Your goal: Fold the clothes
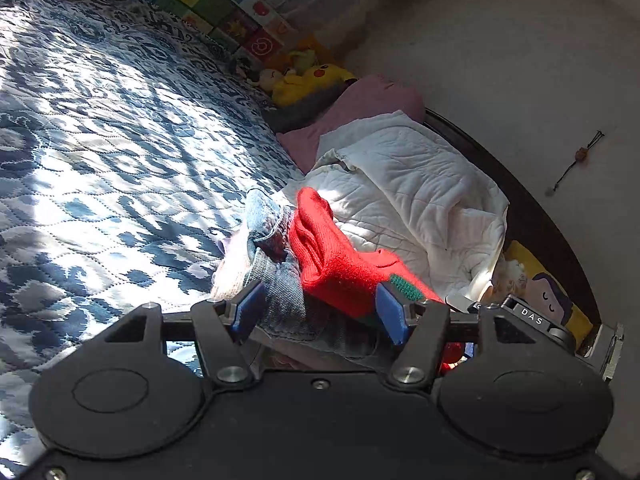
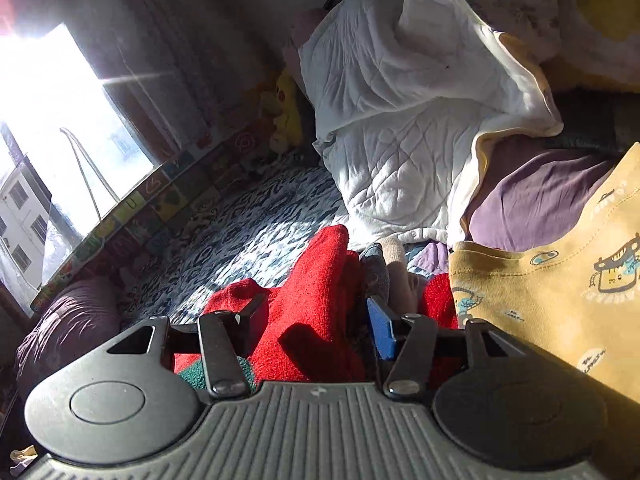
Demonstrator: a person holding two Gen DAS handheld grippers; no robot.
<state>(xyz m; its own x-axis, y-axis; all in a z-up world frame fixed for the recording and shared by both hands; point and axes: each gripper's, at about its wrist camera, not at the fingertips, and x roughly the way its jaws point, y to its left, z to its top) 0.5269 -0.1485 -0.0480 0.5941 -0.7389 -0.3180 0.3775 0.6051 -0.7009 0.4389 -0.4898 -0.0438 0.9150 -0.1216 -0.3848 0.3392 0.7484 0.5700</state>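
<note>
Bed under blue-white patterned quilt (image 1: pixel 100 140), sunlit from window (image 2: pixel 60 112). White blanket (image 1: pixel 408 184) bunched beside wall. Red sweater (image 1: pixel 340 264) and denim (image 1: pixel 276 292) heaped on quilt. Left gripper (image 1: pixel 320 316) and right gripper (image 2: pixel 316 324) both spread wide, gripping nothing.

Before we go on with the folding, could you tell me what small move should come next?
Probably close the right tool on the red sweater: both tools are open, the sweater lies bunched between its pads atop the jeans, and nothing is gripped yet. Then lift it clear.
</note>
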